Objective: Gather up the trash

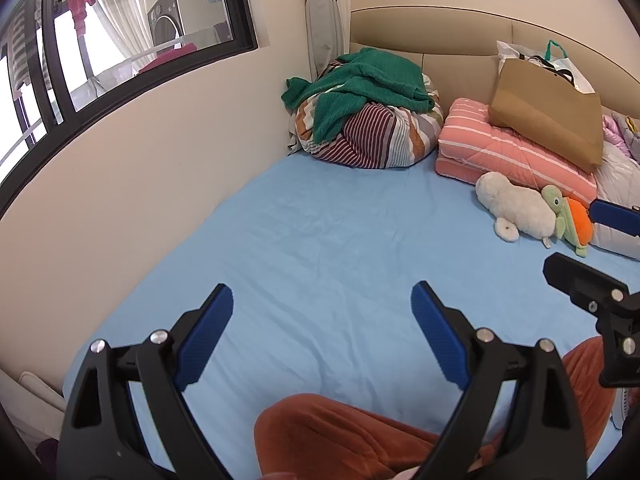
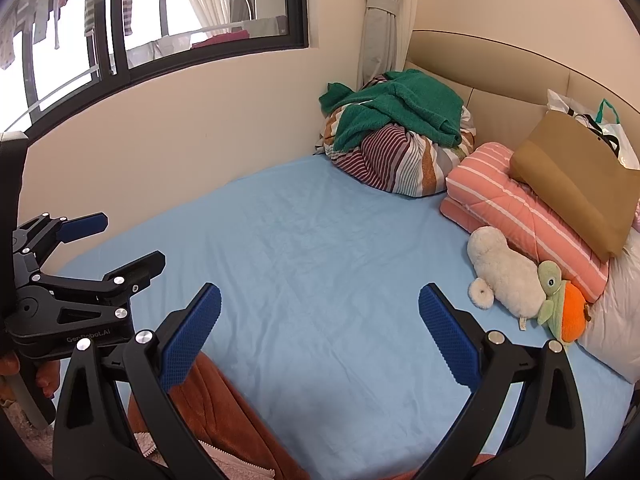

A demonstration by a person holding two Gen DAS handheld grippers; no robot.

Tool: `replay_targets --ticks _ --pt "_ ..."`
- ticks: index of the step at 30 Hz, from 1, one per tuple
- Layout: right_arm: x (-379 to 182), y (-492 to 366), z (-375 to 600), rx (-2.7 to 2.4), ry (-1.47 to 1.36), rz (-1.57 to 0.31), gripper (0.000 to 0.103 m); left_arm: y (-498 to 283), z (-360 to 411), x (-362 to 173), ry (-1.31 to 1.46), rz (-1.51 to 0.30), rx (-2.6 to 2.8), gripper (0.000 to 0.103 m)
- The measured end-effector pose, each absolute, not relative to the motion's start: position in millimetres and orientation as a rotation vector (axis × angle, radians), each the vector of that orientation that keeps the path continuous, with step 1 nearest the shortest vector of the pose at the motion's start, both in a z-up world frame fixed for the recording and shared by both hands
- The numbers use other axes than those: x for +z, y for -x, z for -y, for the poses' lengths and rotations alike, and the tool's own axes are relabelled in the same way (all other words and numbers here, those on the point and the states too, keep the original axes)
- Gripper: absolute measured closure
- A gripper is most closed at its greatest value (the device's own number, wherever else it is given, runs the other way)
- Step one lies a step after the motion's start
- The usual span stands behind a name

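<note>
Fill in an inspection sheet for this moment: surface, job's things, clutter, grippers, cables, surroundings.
Surface: bed with a light blue sheet, its middle bare, lightly creased.
Job's things: no trash seen; a brown paper bag leans at the headboard on a pink striped quilt, with a white plastic bag behind it.
Clutter: striped bedding bundle under a green towel; white plush toy touching a green and orange plush toy; rust-coloured fabric at the near edge.
Grippers: left hand-held gripper open, empty; right hand-held gripper open, empty.
Cables: nothing seen.
Surroundings: black-framed window with laundry outside, tied curtain, beige headboard.
</note>
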State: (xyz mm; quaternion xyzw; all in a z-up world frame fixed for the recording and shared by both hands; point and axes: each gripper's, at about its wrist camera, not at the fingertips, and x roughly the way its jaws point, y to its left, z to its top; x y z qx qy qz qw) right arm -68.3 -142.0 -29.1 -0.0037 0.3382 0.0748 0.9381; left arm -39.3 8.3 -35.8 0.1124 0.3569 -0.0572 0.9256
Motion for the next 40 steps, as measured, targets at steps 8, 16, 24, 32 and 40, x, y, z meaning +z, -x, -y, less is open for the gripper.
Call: replay_targets --ticks 8,16,24,32,40 --pt "-29.2 67.7 142.6 0.155 0.007 -0.693 0.007 39.7 -8.3 -34.5 -0.229 -0.73 -0.118 0.013" --pt "-31.8 66.1 134.1 0.147 0.007 -0.688 0.007 39.9 -10.8 -31.3 -0.208 -0.727 -0.118 0.013" --pt "-30.0 65.8 126.8 0.146 0.02 -0.678 0.007 47.4 -9.4 -29.7 -0.169 -0.699 -0.175 0.013" --pt "-30.0 65.5 128.4 0.143 0.016 -0.677 0.007 49.5 -6.4 -31.4 -0.171 -0.702 -0.156 0.013" --pt "-28.7 64.1 128.8 0.138 0.012 -0.68 0.007 50.6 -8.0 -33.2 -0.162 -0.711 -0.145 0.013"
